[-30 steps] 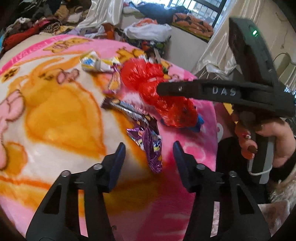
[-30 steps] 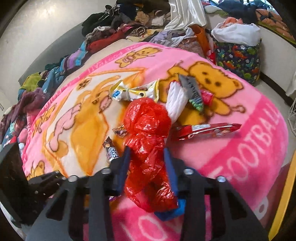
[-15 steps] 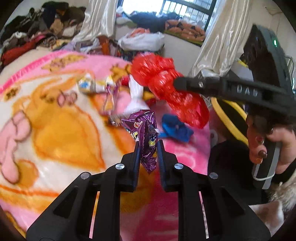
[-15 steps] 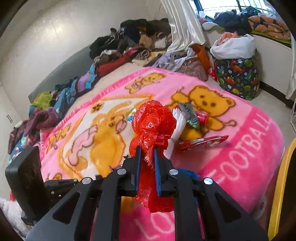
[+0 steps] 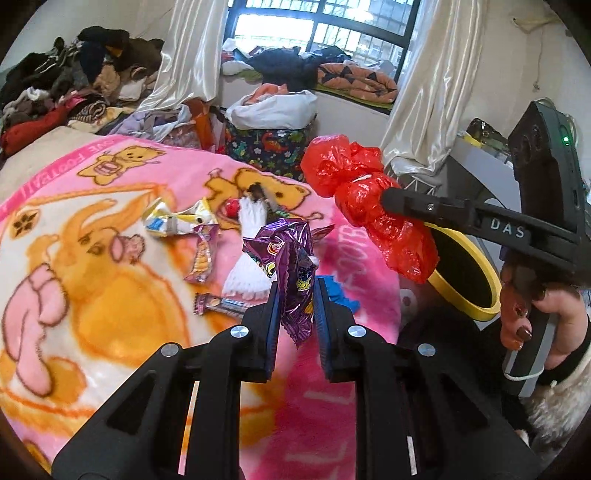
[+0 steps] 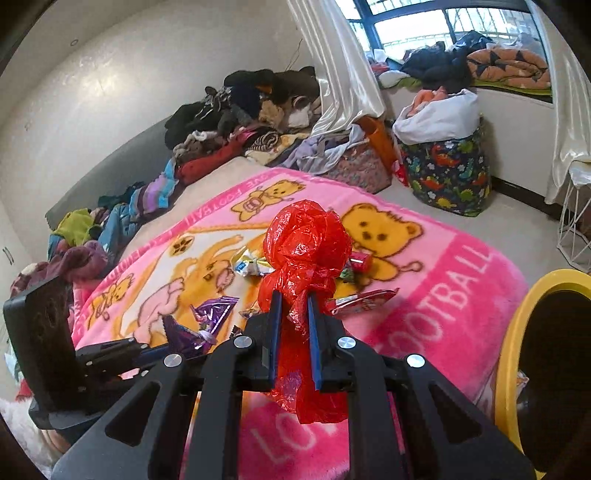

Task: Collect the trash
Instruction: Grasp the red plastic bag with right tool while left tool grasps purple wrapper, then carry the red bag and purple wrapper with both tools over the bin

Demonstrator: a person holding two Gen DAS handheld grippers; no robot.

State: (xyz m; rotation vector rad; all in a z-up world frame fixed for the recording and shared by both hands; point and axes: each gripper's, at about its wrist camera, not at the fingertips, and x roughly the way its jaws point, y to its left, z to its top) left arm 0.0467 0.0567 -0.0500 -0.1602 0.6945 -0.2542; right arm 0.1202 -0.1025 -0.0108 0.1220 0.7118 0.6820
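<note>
Daylit barred window [image 5: 321, 33], satin curtains [image 5: 184, 55], clothes heaped [image 6: 243, 110] along white wall [image 6: 110, 81].

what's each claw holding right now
Left claw: closed on a crinkled purple foil snack wrapper.
Right claw: closed on a crumpled red plastic bag.

Purple wrapper [image 5: 295, 284]: glossy crinkled foil. Red bag [image 6: 306, 254]: thin shiny crumpled plastic film. Blanket [image 5: 92, 258]: fuzzy matt fleece, printed. Left gripper [image 5: 295, 310] and right gripper [image 6: 293, 317]: matt black plastic, bright metal screw heads. Bin [image 6: 511, 350] at 3 o'clock: smooth yellow plastic rim. Curtains [image 5: 184, 55]: satiny, glossy cloth.
</note>
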